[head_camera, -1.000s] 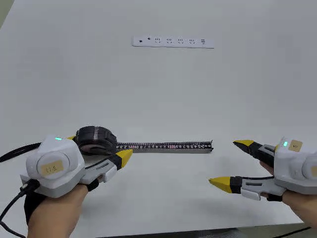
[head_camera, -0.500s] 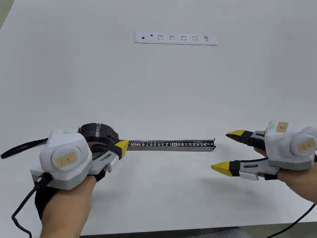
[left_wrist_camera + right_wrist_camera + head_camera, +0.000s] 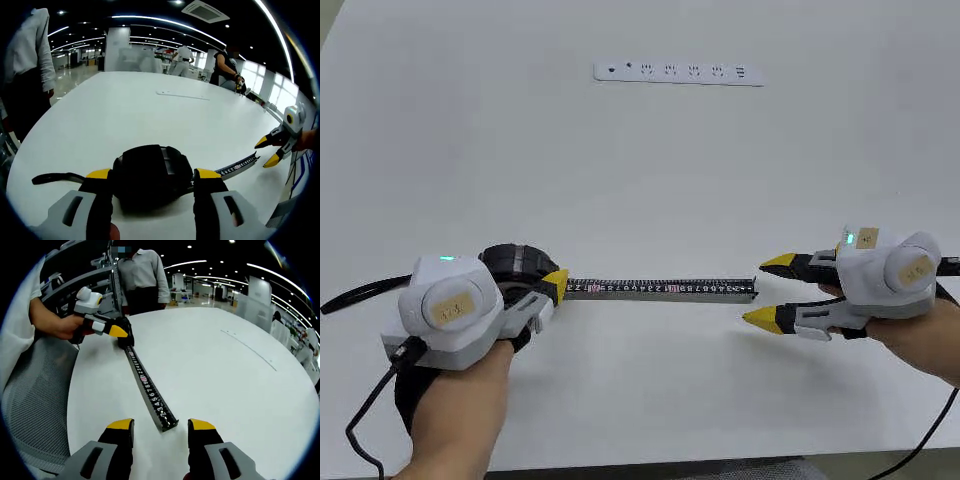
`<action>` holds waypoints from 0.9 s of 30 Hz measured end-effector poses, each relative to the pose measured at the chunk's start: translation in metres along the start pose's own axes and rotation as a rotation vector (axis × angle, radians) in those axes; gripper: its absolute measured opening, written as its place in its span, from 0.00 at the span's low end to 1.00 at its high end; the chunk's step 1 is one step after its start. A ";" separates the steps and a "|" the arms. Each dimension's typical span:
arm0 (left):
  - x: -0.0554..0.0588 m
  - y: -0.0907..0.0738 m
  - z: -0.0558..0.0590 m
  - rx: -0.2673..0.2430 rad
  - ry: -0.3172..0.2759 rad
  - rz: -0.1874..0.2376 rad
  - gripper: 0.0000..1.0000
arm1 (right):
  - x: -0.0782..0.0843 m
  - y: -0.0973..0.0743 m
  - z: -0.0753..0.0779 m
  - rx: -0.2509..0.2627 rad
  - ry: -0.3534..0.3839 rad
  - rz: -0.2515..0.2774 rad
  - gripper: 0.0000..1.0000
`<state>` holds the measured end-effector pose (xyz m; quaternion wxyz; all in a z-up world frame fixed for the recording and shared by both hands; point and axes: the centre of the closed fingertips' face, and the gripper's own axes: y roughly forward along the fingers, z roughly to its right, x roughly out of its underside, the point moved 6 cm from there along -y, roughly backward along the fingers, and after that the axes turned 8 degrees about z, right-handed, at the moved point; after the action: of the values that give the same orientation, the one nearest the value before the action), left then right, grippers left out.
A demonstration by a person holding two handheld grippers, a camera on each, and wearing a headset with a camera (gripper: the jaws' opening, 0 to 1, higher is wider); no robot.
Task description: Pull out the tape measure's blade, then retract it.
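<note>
Near left of the counter [image 3: 620,180]: the tape measure [image 3: 518,270] sits here, its black case clamped in the left claw [image 3: 152,175], one yellow-tipped jaw on each flank.
Blade [image 3: 660,289]: drawn out partway, lying flat on the counter and running right from the case; its length looks the same as a second ago.
Right claw [image 3: 769,291]: jaws spread, holding nothing (the blade's end hook [image 3: 168,423] lies right at their mouth, untouched).
Change: a second ago the right claw hung well apart from the blade's end; it has since come in from the right until its tips flank that end.
Meaning: probably about to pinch the hook, either to pull further or to guide the blade home; which one I cannot tell. Retraction is not yet done.
Strap [image 3: 355,295]: trails left from the case.
Far side: a power strip [image 3: 678,72], well apart from the work.
</note>
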<state>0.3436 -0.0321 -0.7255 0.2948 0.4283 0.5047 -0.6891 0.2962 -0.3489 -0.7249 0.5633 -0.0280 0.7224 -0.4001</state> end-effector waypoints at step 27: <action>0.000 0.000 -0.001 0.003 -0.017 -0.005 0.60 | 0.006 0.016 0.010 -0.091 -0.086 -0.085 0.23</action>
<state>0.3439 -0.0307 -0.7252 0.2966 0.4215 0.5022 -0.6944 0.3090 -0.3464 -0.7394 0.5744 -0.1012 0.7133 -0.3886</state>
